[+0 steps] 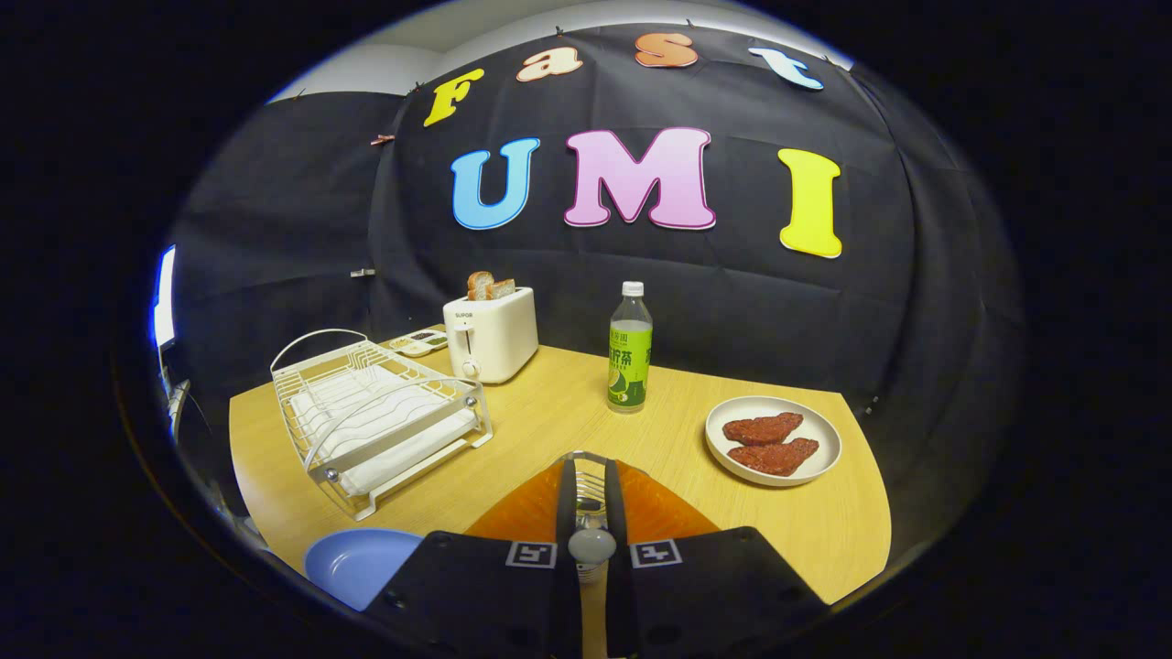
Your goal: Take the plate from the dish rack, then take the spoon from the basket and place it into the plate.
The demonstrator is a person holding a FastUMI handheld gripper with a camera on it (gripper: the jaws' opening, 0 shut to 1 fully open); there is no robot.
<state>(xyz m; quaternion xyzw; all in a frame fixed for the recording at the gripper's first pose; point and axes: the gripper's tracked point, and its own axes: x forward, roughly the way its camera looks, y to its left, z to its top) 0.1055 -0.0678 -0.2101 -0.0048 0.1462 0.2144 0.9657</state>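
Note:
My gripper [591, 469] is shut on a metal spoon [591, 544]. The spoon lies along the narrow gap between the two fingers, its rounded end nearest the camera. Under and just beyond the fingers sits the orange basket [522, 513], mostly hidden by them. A blue plate [352, 560] rests on the wooden table left of the fingers, close to the table's front edge and partly covered by the gripper body. The white wire dish rack [380, 416] stands further left and ahead, with no plate in its slots.
A white toaster [492, 334] with bread slices stands behind the rack, with a small flat device [417, 342] beside it. A green-labelled bottle [630, 352] stands ahead of the fingers. To the right is a white plate [819, 458] holding two red pieces.

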